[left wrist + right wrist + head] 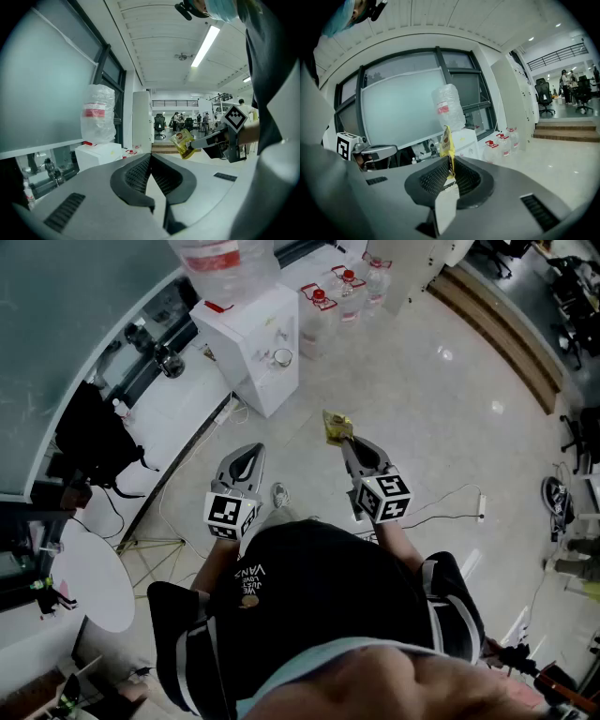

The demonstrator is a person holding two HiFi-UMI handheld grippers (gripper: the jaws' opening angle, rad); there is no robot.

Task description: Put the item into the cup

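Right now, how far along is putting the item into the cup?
Done: the yellow packet is picked up. In hand: the right gripper pinches it in the air; the left gripper is shut, empty. Left: bringing it to a cup and dropping it in.

Bright and even, lit from above by a ceiling strip (206,46), blown to white at the upper right of the left gripper view. Small glare spots on the glossy floor (441,427), upper right of the head view; dim and murky toward its left and bottom edges. Heavy fisheye bending and black corners in both gripper views. Soft focus on the near shells of the left tool (151,158) and right tool (451,164); sharper on the yellow sachet (446,143) at centre.
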